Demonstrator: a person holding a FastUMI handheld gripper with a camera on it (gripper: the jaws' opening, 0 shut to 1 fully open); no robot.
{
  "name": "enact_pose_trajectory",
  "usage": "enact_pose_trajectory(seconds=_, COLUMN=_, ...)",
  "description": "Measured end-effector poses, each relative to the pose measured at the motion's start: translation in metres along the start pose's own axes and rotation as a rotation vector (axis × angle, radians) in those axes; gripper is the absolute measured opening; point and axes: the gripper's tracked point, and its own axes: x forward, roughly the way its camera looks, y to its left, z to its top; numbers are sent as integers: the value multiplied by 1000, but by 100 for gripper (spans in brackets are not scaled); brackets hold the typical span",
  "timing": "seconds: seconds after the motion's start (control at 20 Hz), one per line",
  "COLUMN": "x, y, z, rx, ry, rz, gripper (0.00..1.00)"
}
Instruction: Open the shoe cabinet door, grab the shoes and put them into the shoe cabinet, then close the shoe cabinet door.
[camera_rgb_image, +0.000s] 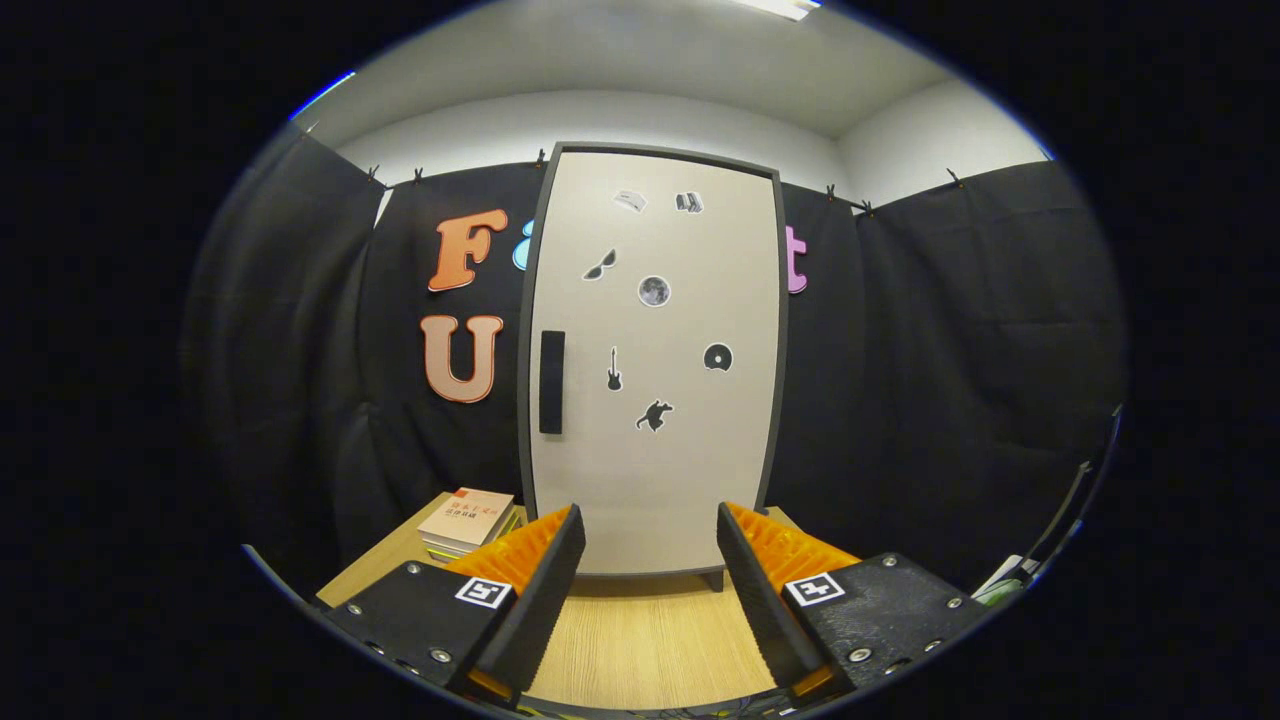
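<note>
Black-draped booth, wooden table (650, 640): gripper (650, 560), jaws apart and empty, is facing the closed shoe cabinet door (655, 400); opening is pending, likely requiring reaching its dark handle (552, 382).

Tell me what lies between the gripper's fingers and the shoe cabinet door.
In the gripper view, only bare wooden tabletop lies between the open gripper and the closed shoe cabinet door; the stack of books sits off to the side.
</note>
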Motion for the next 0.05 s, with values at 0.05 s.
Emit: enact_pose_trajectory(seconds=0.05, x=1, y=0, z=1, rx=-5, ry=-1, rz=-3, gripper=85)
